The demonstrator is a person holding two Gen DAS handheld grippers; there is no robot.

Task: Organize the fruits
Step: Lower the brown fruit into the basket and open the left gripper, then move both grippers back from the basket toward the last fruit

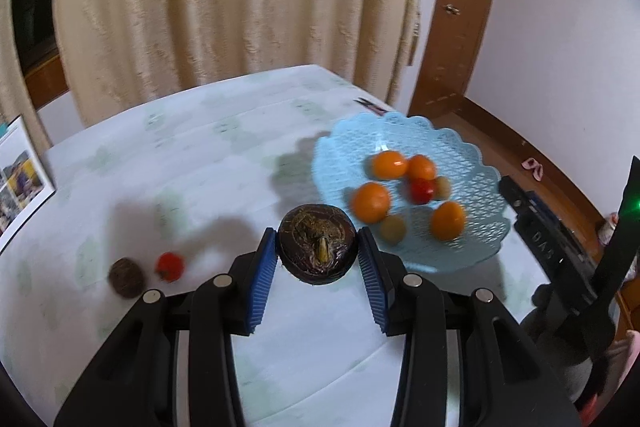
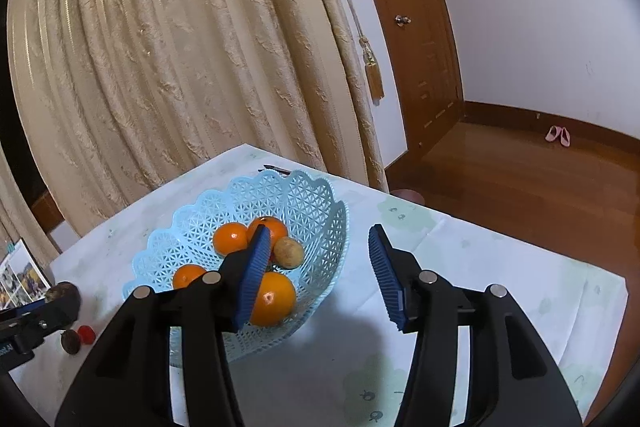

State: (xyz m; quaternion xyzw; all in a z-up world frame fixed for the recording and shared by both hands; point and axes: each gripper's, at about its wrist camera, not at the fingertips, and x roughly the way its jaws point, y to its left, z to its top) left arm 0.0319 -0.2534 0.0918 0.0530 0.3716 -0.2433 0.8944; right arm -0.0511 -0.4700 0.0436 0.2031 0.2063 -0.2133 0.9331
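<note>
I'm working in a lived-in home room: heavy cream textured curtains (image 2: 160, 67) with a tasselled tieback (image 2: 374, 75), a brown wooden door (image 2: 412, 27), polished wooden floor (image 2: 540, 179) with small pink slippers (image 2: 558, 135), and a table under a pale green-patterned cloth (image 1: 200, 147).

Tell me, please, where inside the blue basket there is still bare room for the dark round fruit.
The far half of the blue basket, behind the oranges, is bare lattice. The middle and near side are crowded with oranges, a red fruit and tan fruits. The left gripper holds the dark fruit.
</note>
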